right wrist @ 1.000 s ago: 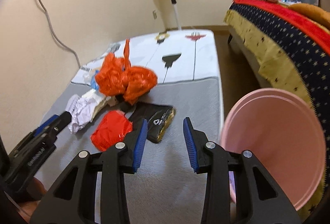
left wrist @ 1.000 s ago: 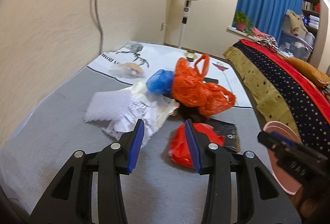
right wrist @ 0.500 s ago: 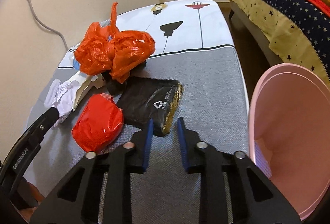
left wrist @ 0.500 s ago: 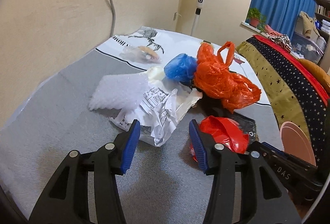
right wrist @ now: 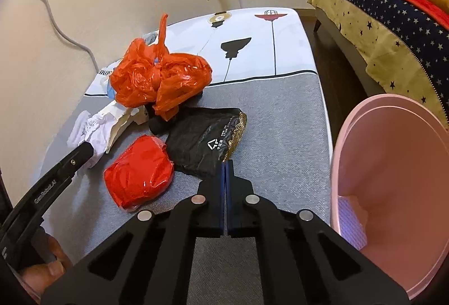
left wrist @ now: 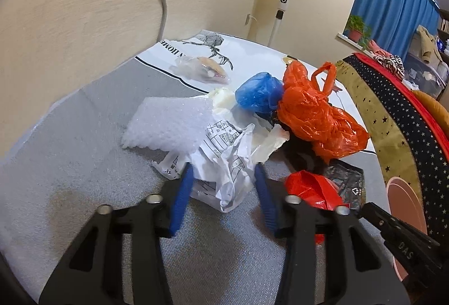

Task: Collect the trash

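A: Trash lies in a heap on the grey mat: crumpled white paper nearest on the left, a sheet of bubble wrap beyond it, a blue bag and an orange plastic bag farther back.

B: And on the right side?

A: A red wrapped bundle sits near, touching a black pouch just to its right. A pink bin stands at the mat's right edge.

B: What is the left gripper doing?

A: Its blue pads have just been closing and now flank the crumpled paper, which fills the gap between them. The left pad seems to touch the paper; whether the right one presses on it I cannot tell.

B: The right gripper?

A: Its jaws have just come together, pads meeting. The tips sit at the near edge of the black pouch, yet whether any of that edge is caught between them I cannot tell.
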The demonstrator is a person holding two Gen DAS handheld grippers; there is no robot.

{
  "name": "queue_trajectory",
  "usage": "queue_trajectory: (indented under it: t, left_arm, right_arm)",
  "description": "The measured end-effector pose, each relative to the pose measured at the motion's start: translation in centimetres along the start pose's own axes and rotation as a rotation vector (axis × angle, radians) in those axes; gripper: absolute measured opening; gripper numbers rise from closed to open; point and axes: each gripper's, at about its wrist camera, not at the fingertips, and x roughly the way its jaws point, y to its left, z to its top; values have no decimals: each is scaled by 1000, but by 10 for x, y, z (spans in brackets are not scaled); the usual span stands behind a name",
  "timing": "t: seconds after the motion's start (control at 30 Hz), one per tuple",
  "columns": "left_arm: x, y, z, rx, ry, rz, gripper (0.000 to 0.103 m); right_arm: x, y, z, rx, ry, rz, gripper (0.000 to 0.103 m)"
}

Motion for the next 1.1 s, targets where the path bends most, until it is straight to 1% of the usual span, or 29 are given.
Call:
queue_trajectory:
  t: [0.03, 0.1, 0.13, 0.2, 0.27, 0.47, 0.6, 0.87, 1.0, 1.1]
  left_arm:
    - [1, 0, 0, 0, 10, -4, 21]
    - [2, 0, -1, 3, 19, -10, 14]
    - [1, -1, -1, 9, 19, -9, 11]
    - [-1, -3, 0, 15, 13, -1, 10]
    - [-4, -2, 0, 12, 8, 2, 9]
    - [-15, -11, 2, 31, -7, -32, 8]
    - [-26, -19, 3, 48, -21, -70, 8]
    - [-46, -31, 1, 87, -48, -116, 7]
    - [-56, -38, -1, 114, -58, -135, 7]
    - [-60, -38, -2, 119, -59, -141, 7]
  right_arm:
    - [-3, -1, 0, 2, -9, 1, 1]
    - [-9, 0, 2, -5, -28, 1, 0]
    - [-11, 0, 2, -10, -36, 0, 0]
    - [-18, 1, 3, -18, -55, -4, 0]
    - [-26, 0, 4, -18, -72, -3, 0]
    - [-48, 0, 9, -26, -118, -8, 0]
    - [-66, 0, 9, -41, -153, -18, 0]
    - [-97, 0, 9, -60, -206, -37, 0]
    - [-110, -1, 6, -69, -220, -43, 0]
    - [-113, -5, 3, -64, -209, -50, 0]
